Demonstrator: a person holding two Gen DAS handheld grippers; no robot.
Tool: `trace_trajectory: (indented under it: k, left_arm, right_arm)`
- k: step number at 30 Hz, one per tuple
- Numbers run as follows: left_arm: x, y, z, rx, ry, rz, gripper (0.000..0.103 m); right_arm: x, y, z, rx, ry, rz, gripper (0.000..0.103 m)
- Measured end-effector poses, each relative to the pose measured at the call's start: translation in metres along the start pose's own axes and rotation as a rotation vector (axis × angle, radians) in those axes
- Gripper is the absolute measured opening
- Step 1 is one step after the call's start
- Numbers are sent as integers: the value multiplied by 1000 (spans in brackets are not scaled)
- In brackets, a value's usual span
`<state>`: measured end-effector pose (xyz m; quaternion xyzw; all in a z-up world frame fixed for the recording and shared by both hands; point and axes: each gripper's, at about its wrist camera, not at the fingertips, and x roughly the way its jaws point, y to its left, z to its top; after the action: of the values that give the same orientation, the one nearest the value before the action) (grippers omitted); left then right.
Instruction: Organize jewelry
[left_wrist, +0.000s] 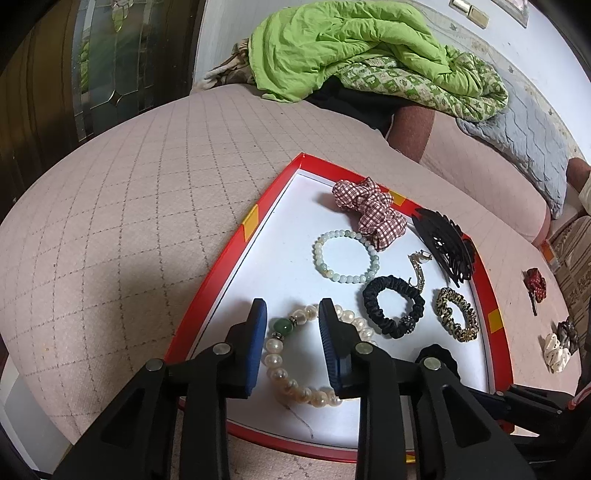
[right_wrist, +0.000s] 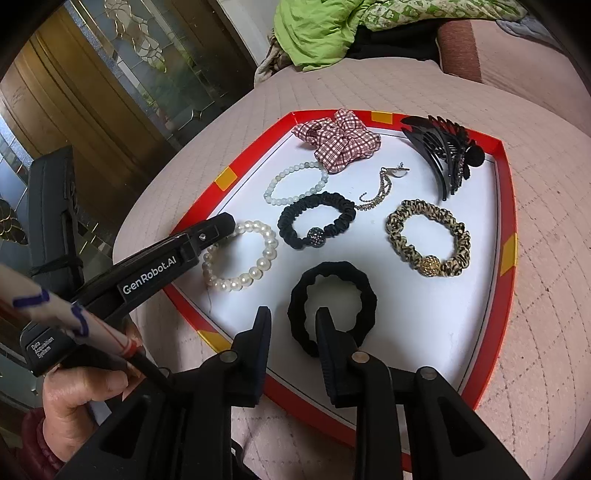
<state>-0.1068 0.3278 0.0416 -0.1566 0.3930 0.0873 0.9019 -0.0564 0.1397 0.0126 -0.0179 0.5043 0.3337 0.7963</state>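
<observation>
A red-rimmed white tray lies on a pink quilted bed. In it lie a pearl bracelet, a pale green bead bracelet, a black scrunchie with a bead, a leopard scrunchie, a checked red scrunchie, a black claw clip and a thin chain. My left gripper is open, its fingers straddling the pearl bracelet's top. My right gripper is open, one finger inside a plain black hair tie.
A green quilt is piled at the bed's far side. Outside the tray on the right lie a red hair tie and a white and a grey scrunchie. A dark wooden door with glass stands to the left.
</observation>
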Motion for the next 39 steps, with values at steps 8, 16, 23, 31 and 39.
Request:
trace_trajectory:
  k: [8, 16, 23, 31, 39]
  left_arm:
    - [1, -3, -1, 18, 4, 10, 31]
    - [-3, -6, -1, 17, -3, 7, 44]
    - [-3, -8, -6, 20, 13, 29, 51]
    - [-10, -18, -12, 67, 3, 41, 64]
    - [-41, -18, -18, 37, -92, -8, 75]
  right_arm:
    - [-5, -4, -4, 7, -5, -5, 31]
    - [-9, -8, -11, 19, -5, -7, 32]
    - [-19, -10, -18, 23, -17, -12, 33]
    - [-37, -15, -29, 41, -42, -20, 38]
    - [-60, -8, -32, 14, -91, -25, 43]
